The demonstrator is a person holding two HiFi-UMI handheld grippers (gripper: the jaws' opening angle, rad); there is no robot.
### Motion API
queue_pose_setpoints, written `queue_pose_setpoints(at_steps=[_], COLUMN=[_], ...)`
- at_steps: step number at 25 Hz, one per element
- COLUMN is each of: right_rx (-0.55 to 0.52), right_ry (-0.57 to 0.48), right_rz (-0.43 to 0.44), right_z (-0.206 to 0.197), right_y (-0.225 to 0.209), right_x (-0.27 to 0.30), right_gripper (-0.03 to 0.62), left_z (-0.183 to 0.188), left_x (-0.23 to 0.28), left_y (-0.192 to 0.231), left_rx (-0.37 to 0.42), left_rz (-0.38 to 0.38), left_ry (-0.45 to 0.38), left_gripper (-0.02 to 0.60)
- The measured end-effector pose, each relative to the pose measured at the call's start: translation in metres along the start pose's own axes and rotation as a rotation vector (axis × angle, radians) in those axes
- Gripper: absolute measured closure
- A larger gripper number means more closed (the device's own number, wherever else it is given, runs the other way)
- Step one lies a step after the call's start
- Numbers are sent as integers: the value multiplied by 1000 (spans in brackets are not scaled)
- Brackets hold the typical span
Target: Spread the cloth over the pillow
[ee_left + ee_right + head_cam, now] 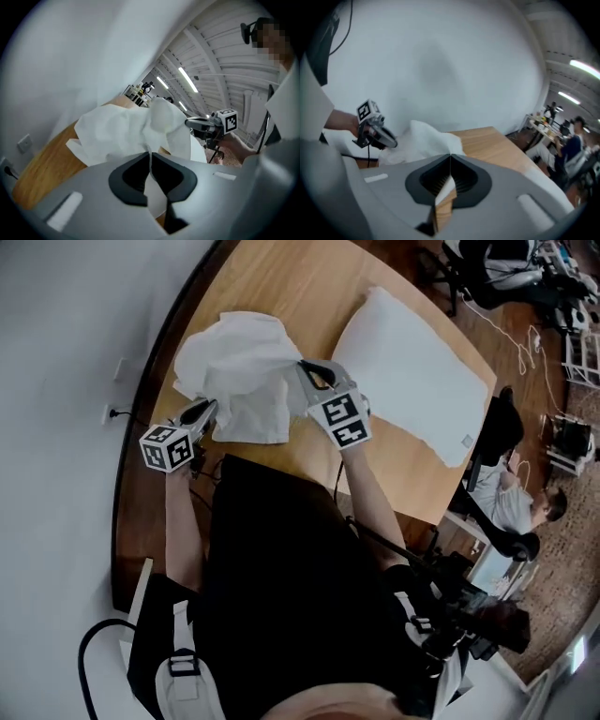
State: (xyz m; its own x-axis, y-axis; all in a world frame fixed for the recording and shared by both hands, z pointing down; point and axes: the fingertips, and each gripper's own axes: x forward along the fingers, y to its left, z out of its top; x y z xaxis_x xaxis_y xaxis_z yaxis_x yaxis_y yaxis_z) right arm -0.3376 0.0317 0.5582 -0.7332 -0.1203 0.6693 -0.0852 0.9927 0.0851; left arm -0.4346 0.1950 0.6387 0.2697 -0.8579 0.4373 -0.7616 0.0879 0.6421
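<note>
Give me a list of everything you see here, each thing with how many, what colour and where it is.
table: one, light wood, under the cloth and pillow.
cloth: one, white, crumpled on the table's left part.
pillow: one, white, lying flat on the table right of the cloth.
wall: one, white, along the table's left edge.
seated person: one, light top, on the floor side past the table's right edge.
left gripper: one, grey with a marker cube, shut on the cloth's near edge.
right gripper: one, grey with a marker cube, shut on the cloth's right side.
</note>
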Motion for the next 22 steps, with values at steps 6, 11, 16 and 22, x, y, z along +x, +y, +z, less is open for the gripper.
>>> queue_pose_setpoints(at_steps=[6, 11, 16, 22], right_rx=[169, -40, -312, -568], right_ry=[-153, -320, -626, -690], right_rz=[-189, -189, -372, -466], right_z=[-7, 96, 269, 301], right_y=[-75, -126, -162, -134], right_x=[-91, -130, -270, -368], right_gripper=[588, 588, 588, 588], left_z=[55, 216, 370, 373], left_x=[-22, -54, -101, -141], left_y=[-45, -108, -230, -294], left_rx=[232, 554, 1017, 1325], left_rz=[-103, -182, -229, -273], left_ry=[-122, -289, -397, -292], left_gripper=[569, 569, 569, 569])
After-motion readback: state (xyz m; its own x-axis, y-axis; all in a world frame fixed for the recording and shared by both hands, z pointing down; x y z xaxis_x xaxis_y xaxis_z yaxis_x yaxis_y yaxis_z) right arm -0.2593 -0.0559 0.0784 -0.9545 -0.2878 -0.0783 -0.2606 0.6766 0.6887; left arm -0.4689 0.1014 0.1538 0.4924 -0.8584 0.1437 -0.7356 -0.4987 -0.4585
